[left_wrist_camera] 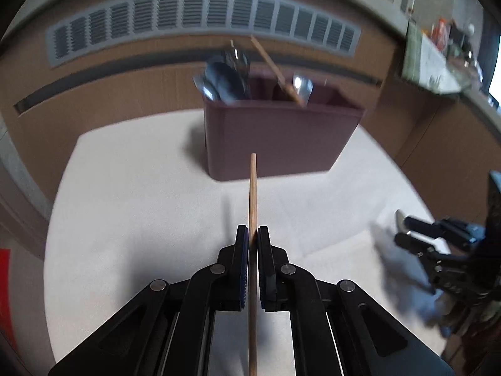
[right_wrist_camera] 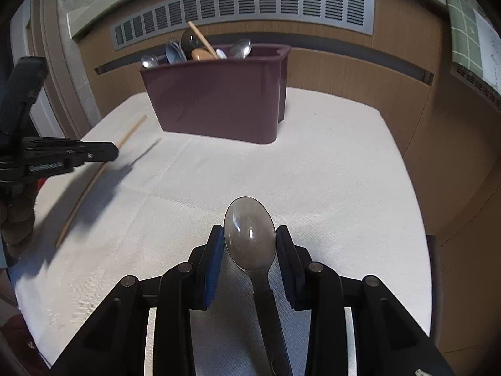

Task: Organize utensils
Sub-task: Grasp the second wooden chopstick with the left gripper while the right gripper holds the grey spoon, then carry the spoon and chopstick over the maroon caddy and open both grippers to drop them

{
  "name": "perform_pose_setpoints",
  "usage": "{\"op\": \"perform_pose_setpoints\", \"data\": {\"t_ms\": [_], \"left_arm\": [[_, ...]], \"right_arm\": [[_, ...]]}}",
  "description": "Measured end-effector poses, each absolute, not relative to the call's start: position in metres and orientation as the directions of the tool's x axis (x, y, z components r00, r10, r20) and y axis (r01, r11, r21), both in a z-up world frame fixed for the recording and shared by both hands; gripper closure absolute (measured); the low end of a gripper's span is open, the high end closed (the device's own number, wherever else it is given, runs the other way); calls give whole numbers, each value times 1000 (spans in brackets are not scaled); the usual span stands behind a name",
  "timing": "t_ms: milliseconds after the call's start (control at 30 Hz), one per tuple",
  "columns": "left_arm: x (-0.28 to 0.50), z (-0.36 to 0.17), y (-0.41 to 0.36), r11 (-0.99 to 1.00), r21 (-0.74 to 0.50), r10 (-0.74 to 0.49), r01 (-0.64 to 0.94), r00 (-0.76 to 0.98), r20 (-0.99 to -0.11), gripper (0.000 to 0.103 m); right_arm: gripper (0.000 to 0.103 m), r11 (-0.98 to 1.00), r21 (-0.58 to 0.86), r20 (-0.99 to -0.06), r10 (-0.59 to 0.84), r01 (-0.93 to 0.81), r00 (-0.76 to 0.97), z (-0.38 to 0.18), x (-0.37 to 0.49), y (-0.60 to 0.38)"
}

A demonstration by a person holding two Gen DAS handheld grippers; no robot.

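Note:
My left gripper (left_wrist_camera: 253, 232) is shut on a thin wooden chopstick (left_wrist_camera: 252, 188). The stick runs straight forward between the pads, lifted above the white cloth (left_wrist_camera: 141, 203). In the right wrist view the same chopstick (right_wrist_camera: 90, 181) slants across the left gripper (right_wrist_camera: 112, 152) and casts a shadow on the cloth. My right gripper (right_wrist_camera: 250, 228) is shut on the bowl of a dark grey spoon (right_wrist_camera: 250, 235), whose handle runs back under the camera. Ahead stands a maroon utensil caddy (left_wrist_camera: 281, 138) (right_wrist_camera: 219, 100). It holds several spoons and another wooden stick.
The cloth (right_wrist_camera: 328, 172) covers a table set against a brown panel wall with a grey vent grille (right_wrist_camera: 244, 6). A cluttered shelf (left_wrist_camera: 438, 59) sits at the far right. The right gripper (left_wrist_camera: 402, 228) is near the table's right edge.

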State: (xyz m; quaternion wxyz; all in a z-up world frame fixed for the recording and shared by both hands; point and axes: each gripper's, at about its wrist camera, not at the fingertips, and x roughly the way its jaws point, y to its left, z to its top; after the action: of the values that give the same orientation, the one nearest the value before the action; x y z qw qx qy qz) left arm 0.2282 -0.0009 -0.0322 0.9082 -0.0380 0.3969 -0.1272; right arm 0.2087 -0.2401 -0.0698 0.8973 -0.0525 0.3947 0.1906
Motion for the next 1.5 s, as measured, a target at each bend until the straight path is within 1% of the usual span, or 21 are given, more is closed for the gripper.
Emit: {"op": "perform_pose_setpoints", "data": {"t_ms": [100,200,433,500,533,600,633,667,700,800,833,900,1000,1100,1200,1333,1500], "left_arm": [[208,-8,5,959,-191,-282,207,698,-658,97],[191,8,7,956,-191,-293,222,725,-623,97],[192,36,-2,946,-215,-323,243,766,-556,97],[199,61,-1,944,-226,-327,242,789,-521,97],[203,75,-1,943,-229,-327,243,802,-499,97],[210,114,-4,941,-221,-330,257,844,-423,97],[213,135,-5,940,-213,-330,266,868,-372,97],[216,153,-5,940,-208,-326,269,888,-325,97],[222,171,-3,941,-211,-316,264,910,-270,97],[235,197,3,940,-243,-281,239,947,-156,97],[242,200,5,944,-250,-249,213,961,-120,97],[254,199,9,949,-265,-201,173,976,-85,97],[274,186,16,944,-301,-160,133,985,-66,97],[293,164,20,941,-317,-150,115,985,-86,98],[309,142,23,939,-324,-161,114,980,-120,97],[332,116,23,929,-340,-209,143,964,-166,97],[350,91,22,913,-375,-239,157,954,-183,97]], "right_arm": [[72,922,83,-703,324,-379,633,-57,201,-246],[72,918,87,-678,339,-387,652,-44,193,-249],[72,909,89,-631,368,-408,683,-20,187,-245],[73,905,98,-600,386,-415,701,-4,190,-244],[73,903,88,-573,391,-420,721,11,192,-242],[73,899,51,-505,398,-435,766,50,198,-237],[73,895,35,-449,411,-444,793,79,202,-235],[73,893,29,-412,420,-449,809,97,205,-234],[73,895,22,-348,425,-446,836,125,210,-234],[73,909,33,-214,412,-415,886,176,224,-237],[73,909,44,-190,415,-414,890,183,227,-237],[73,906,66,-150,424,-419,893,192,238,-237],[73,910,68,-133,416,-410,900,186,255,-233],[73,903,86,-164,430,-421,888,167,277,-226],[73,900,103,-212,437,-424,874,143,297,-219],[73,891,144,-249,453,-430,856,115,316,-216],[73,891,176,-283,453,-418,846,96,335,-214]]}}
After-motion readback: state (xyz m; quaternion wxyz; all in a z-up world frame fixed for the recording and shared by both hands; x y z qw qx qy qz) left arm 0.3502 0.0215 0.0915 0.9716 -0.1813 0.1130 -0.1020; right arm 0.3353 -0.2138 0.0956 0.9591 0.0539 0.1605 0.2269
